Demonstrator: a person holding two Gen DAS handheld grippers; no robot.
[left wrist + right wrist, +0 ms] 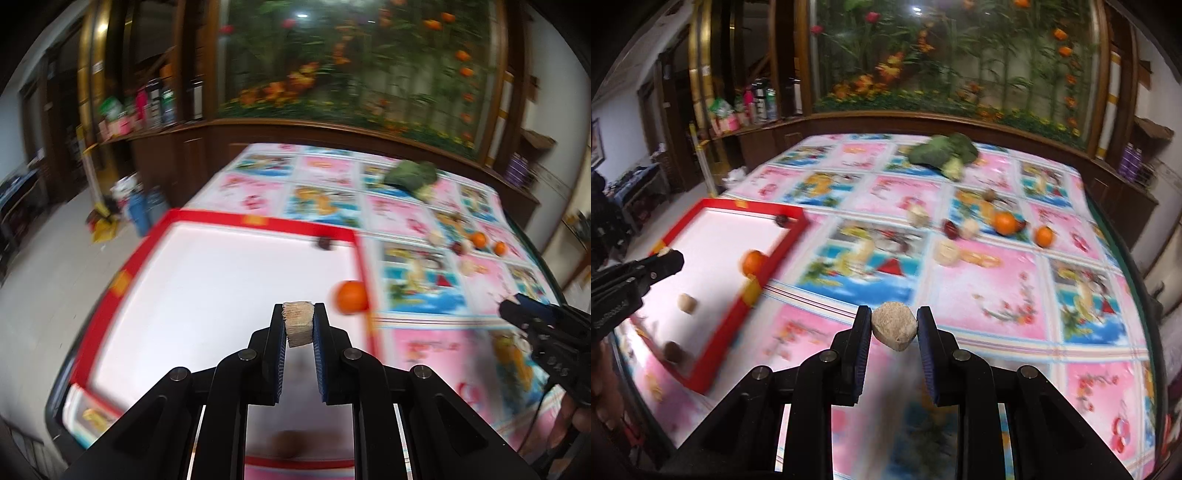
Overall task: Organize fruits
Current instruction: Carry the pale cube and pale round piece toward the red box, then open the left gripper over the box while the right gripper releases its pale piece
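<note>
My left gripper (299, 323) is shut on a pale beige chunk (298, 322), held above the white tray with a red rim (258, 221). An orange (351, 296) lies in the tray by its right wall, a dark fruit (325, 243) near the far wall. My right gripper (894, 326) is shut on a rounded beige piece (894, 325) over the patterned cloth (979, 306), right of the tray (738, 302). Loose on the cloth lie oranges (1005, 222), a red fruit (950, 229) and pale pieces (946, 252). The left gripper (666, 254) shows at the right wrist view's left edge.
A head of broccoli (942, 149) lies at the table's far side. A beige piece (687, 303) and a brown one (673, 350) rest in the tray's near part. Wooden cabinets and a floral panel stand behind the table. The right gripper (513, 306) shows at the left wrist view's right edge.
</note>
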